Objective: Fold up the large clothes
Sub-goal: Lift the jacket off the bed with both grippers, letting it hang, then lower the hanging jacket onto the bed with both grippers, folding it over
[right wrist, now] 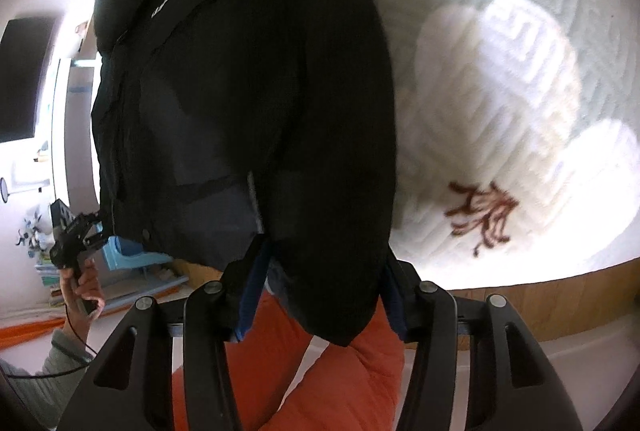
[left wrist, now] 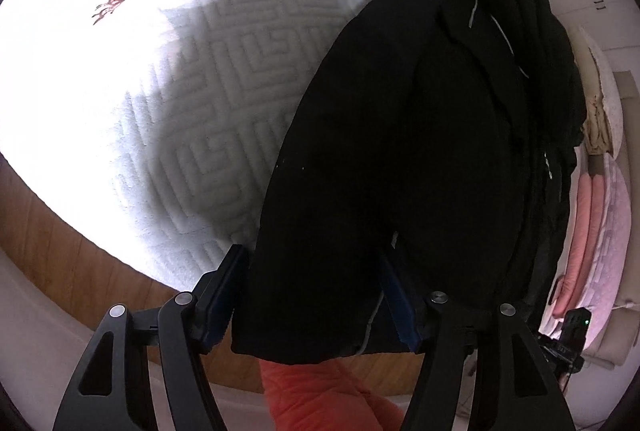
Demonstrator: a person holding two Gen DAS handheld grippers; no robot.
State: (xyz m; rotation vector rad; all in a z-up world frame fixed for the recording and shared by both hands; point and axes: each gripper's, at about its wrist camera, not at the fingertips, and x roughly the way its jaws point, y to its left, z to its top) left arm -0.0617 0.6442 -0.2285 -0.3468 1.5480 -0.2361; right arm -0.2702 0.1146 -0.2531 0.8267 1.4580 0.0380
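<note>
Above the white quilted bed (left wrist: pixel 140 91), dangling black jacket (left wrist: pixel 400 151), left gripper (left wrist: pixel 316 295) clamping its hem, right gripper (right wrist: pixel 324 291) pinching another edge.

Black jacket (right wrist: pixel 240 71) – small white chest print – unreadable

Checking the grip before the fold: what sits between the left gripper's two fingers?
Black jacket fabric fills the gap between the left gripper's fingers, seen in the left wrist view. The fingers look closed against it.
</note>
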